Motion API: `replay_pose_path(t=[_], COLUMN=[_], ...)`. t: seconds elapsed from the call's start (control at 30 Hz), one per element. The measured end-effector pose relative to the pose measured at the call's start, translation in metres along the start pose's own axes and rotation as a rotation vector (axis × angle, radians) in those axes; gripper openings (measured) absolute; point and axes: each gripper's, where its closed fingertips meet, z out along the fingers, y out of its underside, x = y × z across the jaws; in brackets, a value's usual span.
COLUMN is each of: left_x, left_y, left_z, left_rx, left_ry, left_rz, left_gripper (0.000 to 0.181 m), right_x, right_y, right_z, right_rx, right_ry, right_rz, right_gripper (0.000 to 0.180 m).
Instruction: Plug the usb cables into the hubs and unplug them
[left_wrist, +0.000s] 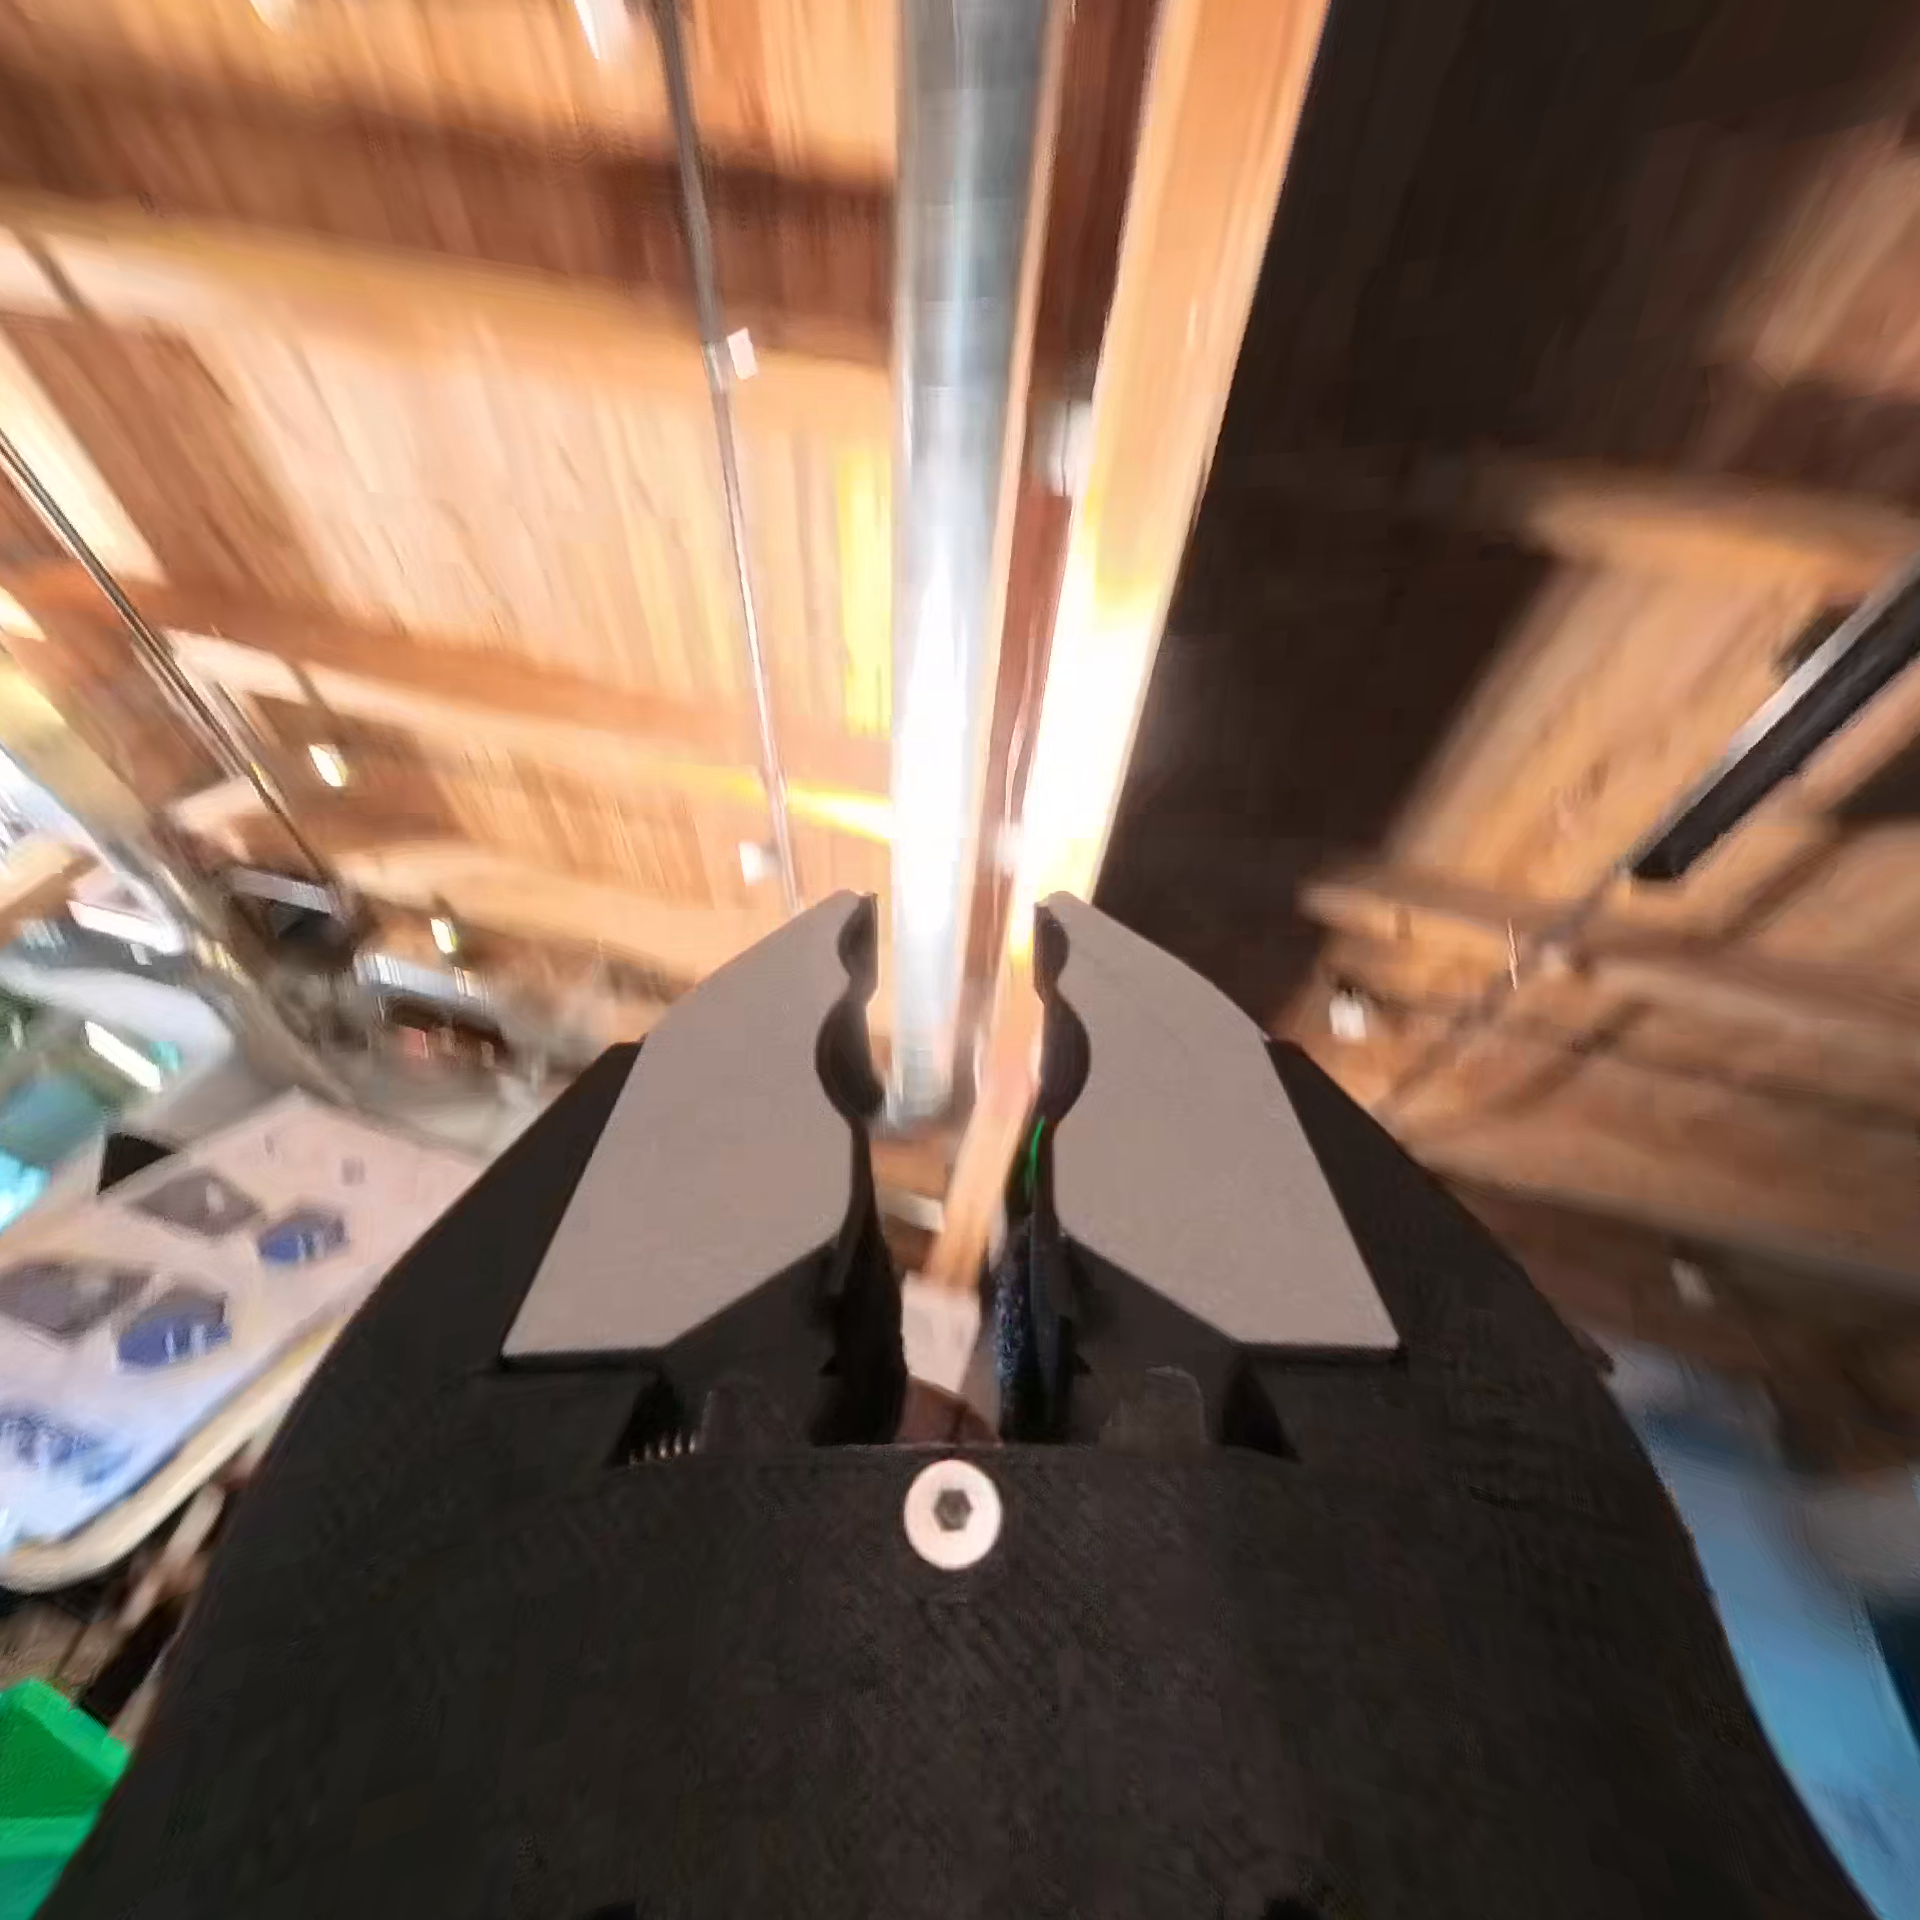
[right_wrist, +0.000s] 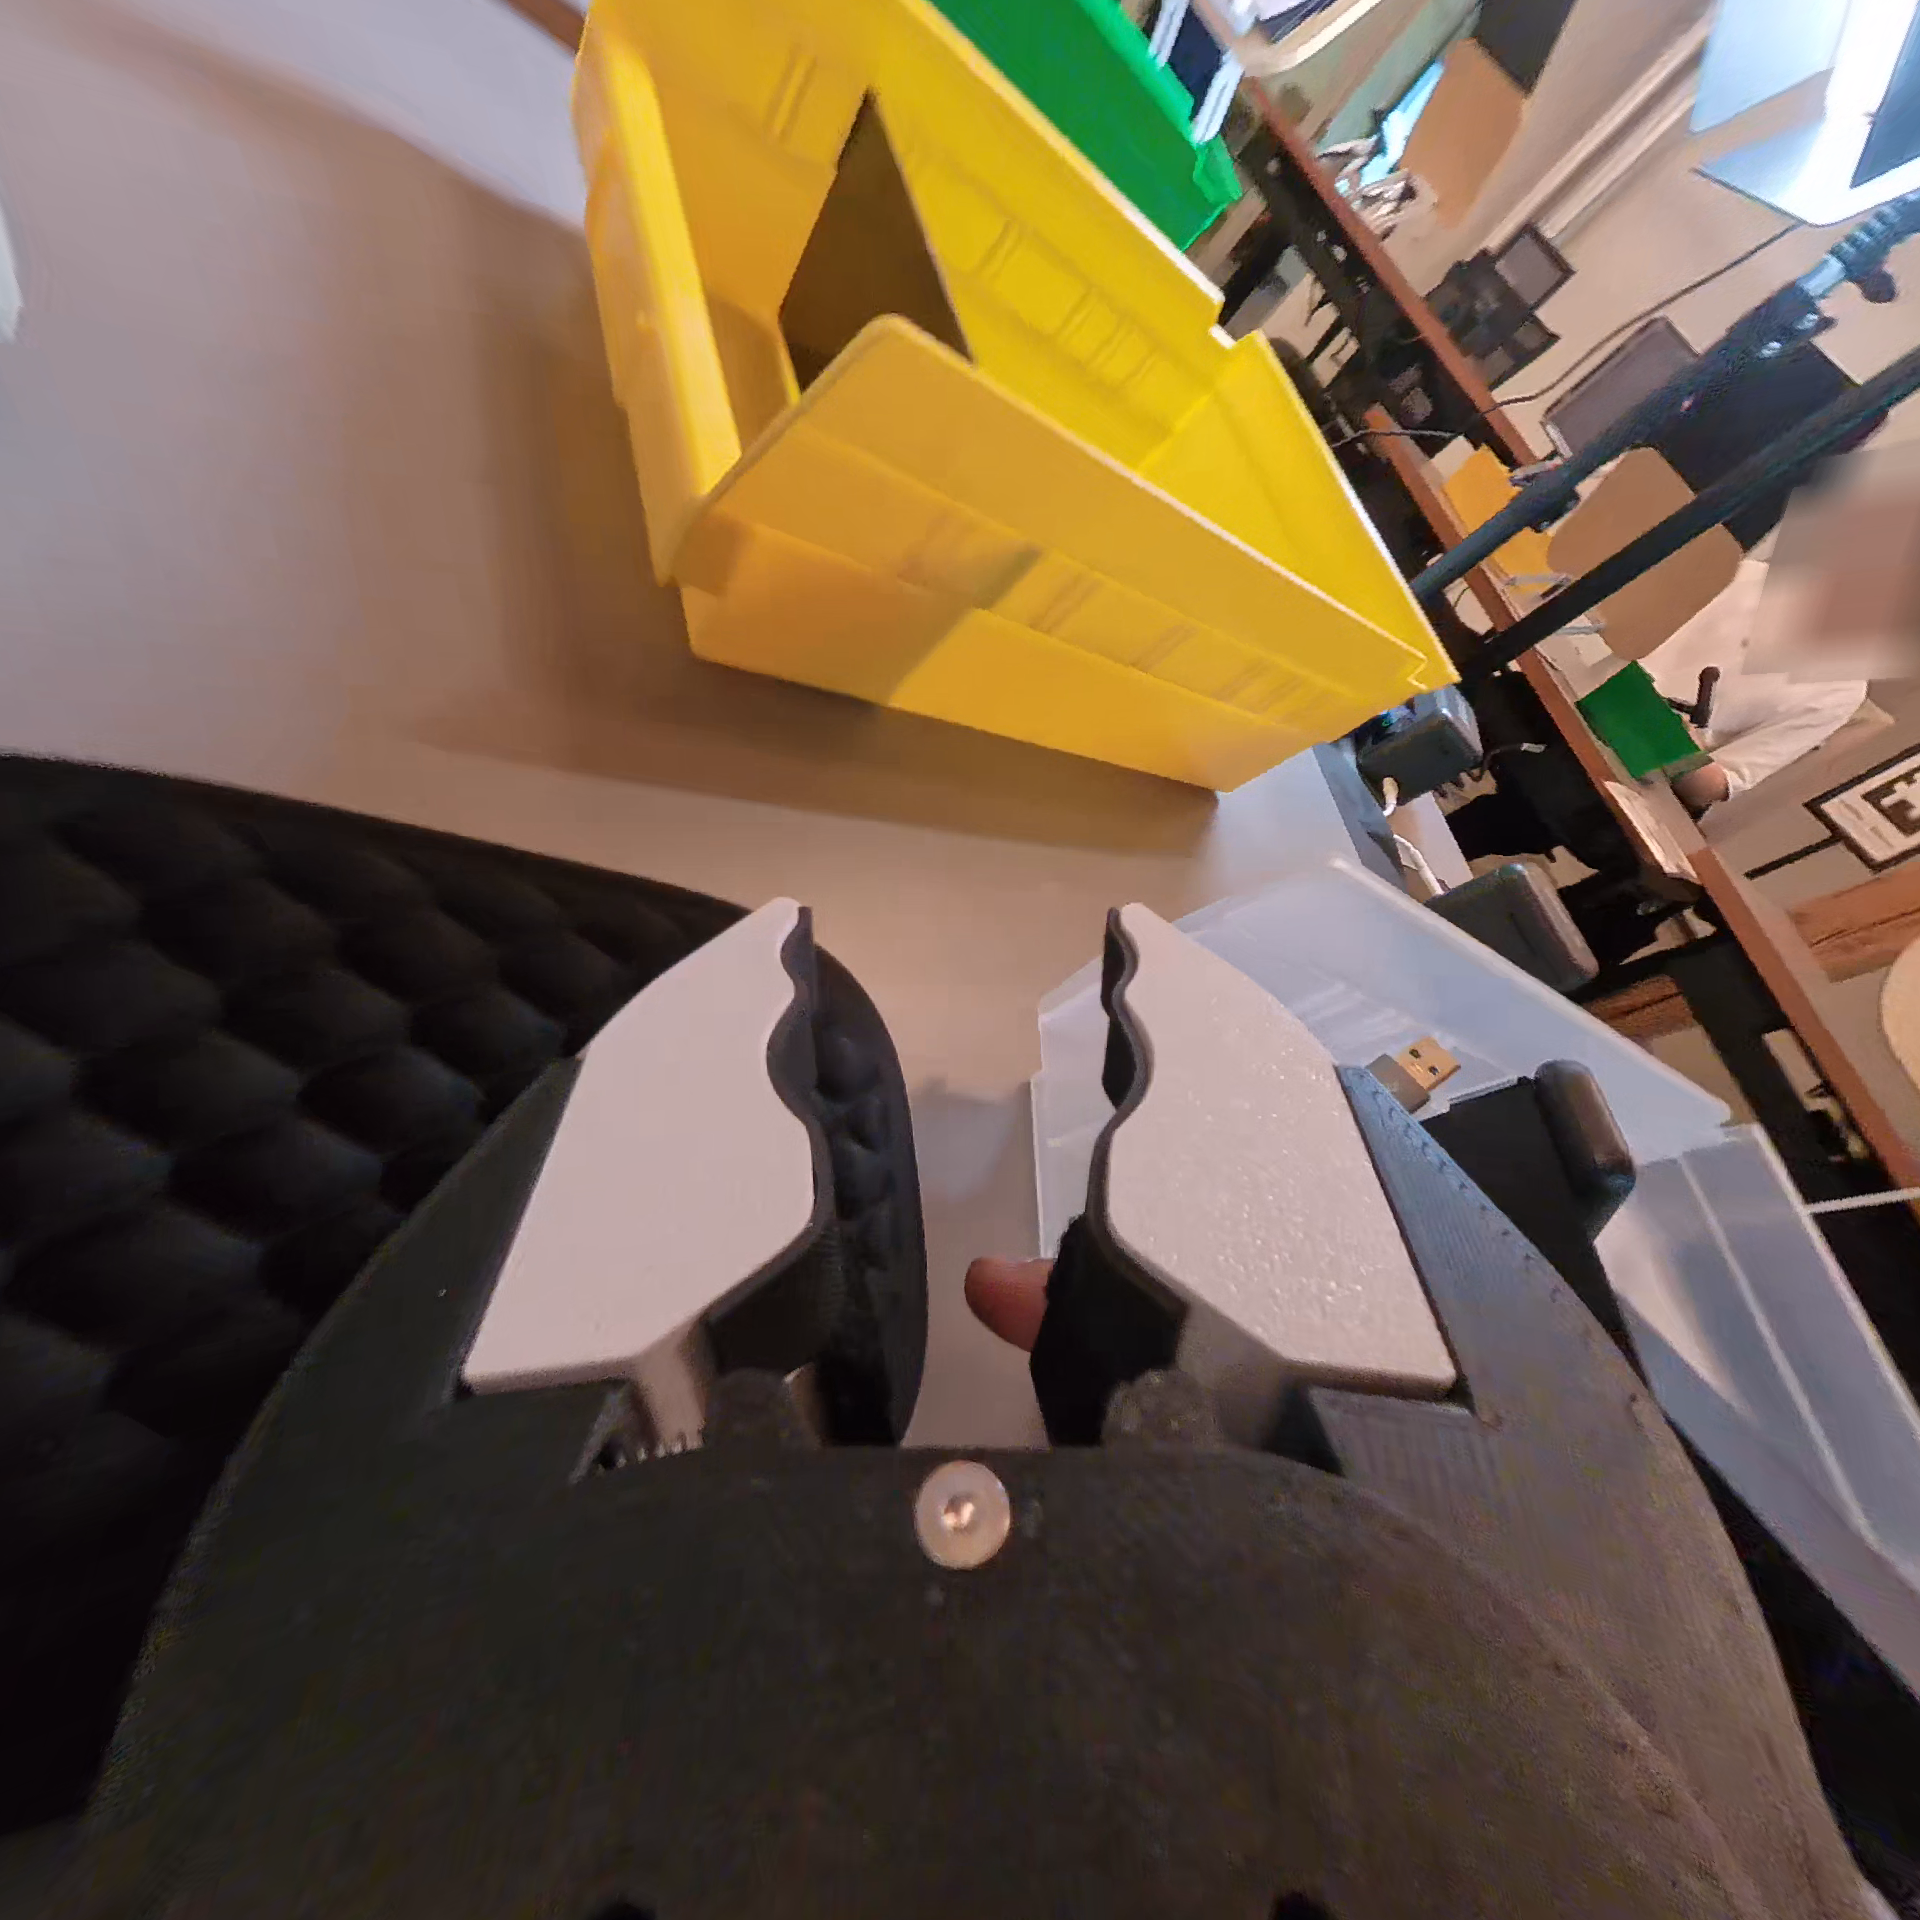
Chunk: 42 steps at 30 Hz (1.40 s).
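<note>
both jaws gape empty; only right view shows yellow bin (right_wrist: 1039, 499) and usb plug (right_wrist: 1421, 1070).

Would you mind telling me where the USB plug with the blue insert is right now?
In the right wrist view, the metal USB plug with the blue insert lies inside the translucent plastic bin, just right of the right tongs, below the yellow plastic bin.

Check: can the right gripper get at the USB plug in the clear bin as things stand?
Probably yes. The right gripper is open and empty, and the USB plug lies exposed in the open-topped clear bin just to its right. Nothing covers the plug, but the bin wall means coming in from above.
</note>
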Motion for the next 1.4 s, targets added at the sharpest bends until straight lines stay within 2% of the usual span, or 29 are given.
replay_pose_path(t=[0.1, 0.17, 0.27, 0.37, 0.47, 0.53, 0.57, 0.63, 0.7, 0.73, 0.77, 0.8, 0.83, 0.9, 0.97, 1.03, 1.1, 1.2, 1.33, 1.4], left_x=[0.017, 0.032, 0.023, -0.027, -0.095, -0.116, -0.113, -0.107, -0.104, -0.097, -0.092, -0.089, -0.089, -0.09, -0.083, -0.079, -0.077, -0.082, -0.083, -0.076], left_y=[0.07, 0.127, 0.182, 0.21, 0.235, 0.256, 0.264, 0.272, 0.267, 0.262, 0.259, 0.257, 0.258, 0.265, 0.274, 0.286, 0.294, 0.291, 0.283, 0.279], left_z=[0.013, -0.01, -0.069, -0.12, -0.157, -0.19, -0.205, -0.219, -0.224, -0.228, -0.227, -0.224, -0.22, -0.221, -0.223, -0.233, -0.247, -0.259, -0.265, -0.27], left_rx=[-0.339, -0.628, -0.895, -1.048, -1.197, -1.373, -1.436, -1.459, -1.472, -1.512, -1.523, -1.512, -1.493, -1.478, -1.47, -1.539, -1.636, -1.752, -1.827, -1.882], left_ry=[0.106, 0.243, 0.357, 0.225, 0.04, 0.021, 0.071, 0.144, 0.227, 0.275, 0.283, 0.276, 0.253, 0.245, 0.261, 0.255, 0.271, 0.246, 0.239, 0.257], left_rz=[0.063, 0.145, 0.214, 0.133, 0.217, 0.235, 0.202, 0.219, 0.295, 0.264, 0.216, 0.185, 0.19, 0.243, 0.252, 0.262, 0.3, 0.373, 0.427, 0.414], left_gripper=[0.029, 0.036, 0.079, 0.087, 0.084, 0.078, 0.074, 0.07, 0.041, 0.028, 0.028, 0.037, 0.039, 0.057, 0.06, 0.06, 0.042, 0.025, 0.019, 0.021], right_x=[0.0, 0.002, 0.0, -0.004, -0.006, -0.009, -0.01, -0.013, -0.016, -0.016, -0.016, -0.015, -0.014, -0.007, 0.002, 0.009, 0.018, 0.024, 0.028, 0.022], right_y=[-0.007, -0.01, -0.015, -0.017, -0.016, -0.017, -0.016, -0.015, -0.015, -0.015, -0.015, -0.014, -0.014, -0.009, -0.004, -0.004, -0.003, -0.007, -0.03, -0.031], right_z=[-0.003, -0.004, -0.004, -0.001, 0.0, 0.0, 0.001, 0.003, 0.003, 0.003, 0.003, 0.004, 0.005, 0.009, 0.014, 0.019, 0.022, 0.026, 0.026, 0.031], right_rx=[0.062, 0.085, 0.133, 0.174, 0.166, 0.165, 0.16, 0.147, 0.139, 0.138, 0.136, 0.132, 0.124, 0.088, 0.044, 0.017, -0.001, 0.002, 0.111, 0.091], right_ry=[-0.017, -0.027, -0.078, -0.125, -0.128, -0.128, -0.129, -0.138, -0.146, -0.144, -0.139, -0.13, -0.113, -0.051, 0.008, 0.042, 0.089, 0.092, 0.062, 0.02], right_rz=[0.134, 0.226, 0.361, 0.494, 0.488, 0.457, 0.446, 0.428, 0.411, 0.404, 0.399, 0.396, 0.399, 0.414, 0.425, 0.416, 0.417, 0.416, 0.45, 0.485], right_gripper=[0.063, 0.064, 0.064, 0.062, 0.06, 0.059, 0.059, 0.059, 0.058, 0.058, 0.057, 0.056, 0.053, 0.047, 0.043, 0.043, 0.043, 0.042, 0.042, 0.042])
